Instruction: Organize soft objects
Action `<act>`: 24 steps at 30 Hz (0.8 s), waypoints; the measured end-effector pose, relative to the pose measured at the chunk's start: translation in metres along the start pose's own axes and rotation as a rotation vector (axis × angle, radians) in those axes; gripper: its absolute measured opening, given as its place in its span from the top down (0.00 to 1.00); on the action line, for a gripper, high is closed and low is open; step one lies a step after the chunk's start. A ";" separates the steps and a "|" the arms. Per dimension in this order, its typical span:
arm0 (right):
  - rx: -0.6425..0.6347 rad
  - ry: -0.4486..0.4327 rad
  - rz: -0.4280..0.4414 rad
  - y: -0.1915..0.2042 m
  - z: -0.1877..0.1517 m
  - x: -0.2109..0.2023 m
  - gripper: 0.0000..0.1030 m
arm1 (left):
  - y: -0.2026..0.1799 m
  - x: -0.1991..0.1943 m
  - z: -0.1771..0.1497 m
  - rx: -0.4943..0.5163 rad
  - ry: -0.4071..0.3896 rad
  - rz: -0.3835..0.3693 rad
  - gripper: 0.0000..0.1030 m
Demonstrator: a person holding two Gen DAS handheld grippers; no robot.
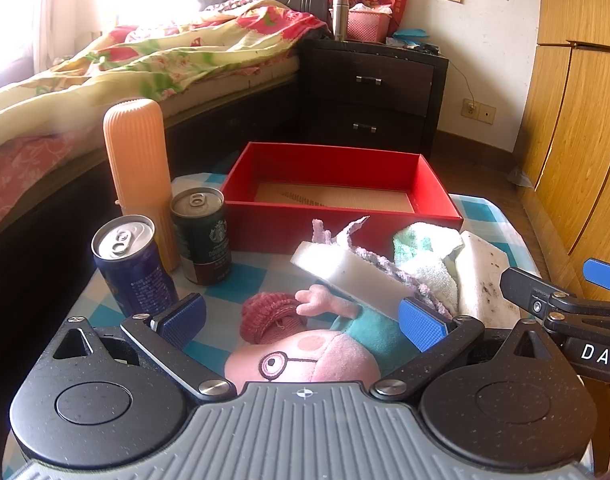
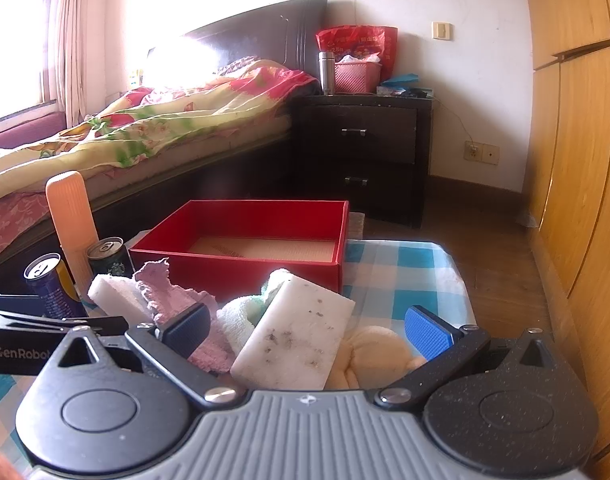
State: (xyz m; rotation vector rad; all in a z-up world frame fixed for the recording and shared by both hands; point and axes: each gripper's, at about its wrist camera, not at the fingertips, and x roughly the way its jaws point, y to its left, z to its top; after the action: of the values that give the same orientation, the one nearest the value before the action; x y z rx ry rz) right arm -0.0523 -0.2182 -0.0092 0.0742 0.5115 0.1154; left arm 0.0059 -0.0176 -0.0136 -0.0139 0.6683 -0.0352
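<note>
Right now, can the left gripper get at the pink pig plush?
Probably yes. The left gripper is open, the pig plush lies between its fingers, and only a white sponge rests over the plush's far side.

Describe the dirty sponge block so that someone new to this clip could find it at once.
Start at the red box on the checked tablecloth. In front of its near wall lies a pile of soft things; the speckled white sponge leans at its right end, against the pale towel. Unlike the clean white sponge at the left, its face carries dark specks.
</note>
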 end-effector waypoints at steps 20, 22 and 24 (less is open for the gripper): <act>0.011 0.023 0.002 -0.001 -0.001 0.001 0.18 | 0.000 0.000 0.000 -0.002 0.000 -0.001 0.05; 0.014 0.029 -0.001 -0.002 0.000 0.002 0.18 | 0.000 0.000 -0.001 -0.002 -0.002 -0.002 0.05; 0.014 0.031 -0.003 -0.002 0.000 0.002 0.18 | 0.001 0.000 -0.002 0.002 -0.001 -0.005 0.05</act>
State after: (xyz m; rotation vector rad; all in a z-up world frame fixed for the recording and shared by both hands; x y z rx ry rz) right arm -0.0503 -0.2200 -0.0100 0.0859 0.5433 0.1098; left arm 0.0052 -0.0168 -0.0152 -0.0138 0.6671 -0.0409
